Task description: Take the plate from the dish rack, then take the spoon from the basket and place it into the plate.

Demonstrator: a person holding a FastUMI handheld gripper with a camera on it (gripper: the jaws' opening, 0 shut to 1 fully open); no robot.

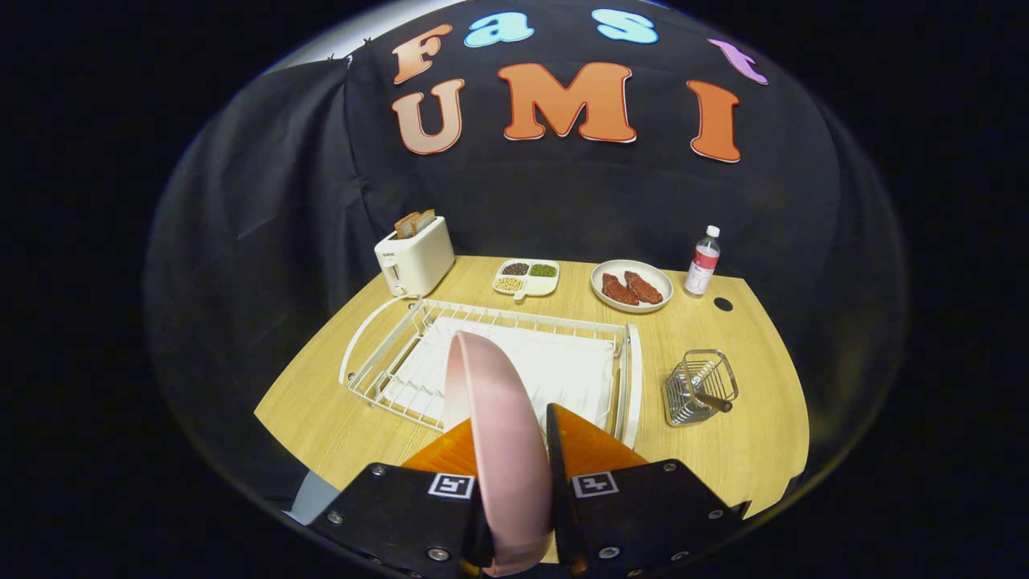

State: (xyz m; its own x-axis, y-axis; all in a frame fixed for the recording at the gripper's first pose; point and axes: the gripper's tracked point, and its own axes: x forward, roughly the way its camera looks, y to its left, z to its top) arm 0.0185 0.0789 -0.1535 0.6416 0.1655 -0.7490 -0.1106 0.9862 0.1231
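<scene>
A pink plate (500, 434) stands on edge between my two fingers, and my gripper (508, 442) is shut on its rim. The plate is lifted above the white wire dish rack (402, 342), which lies just beyond the fingers on the wooden table (748, 450). To the right of the rack stands a small wire basket (698, 386). A spoon (711, 400) lies in it, its dark handle poking out toward the right.
At the back of the table stand a white toaster (414, 257) with bread, a divided dish of beans (526, 277), a plate with two pieces of meat (632, 285) and a small bottle (703, 261). Black cloth walls the booth.
</scene>
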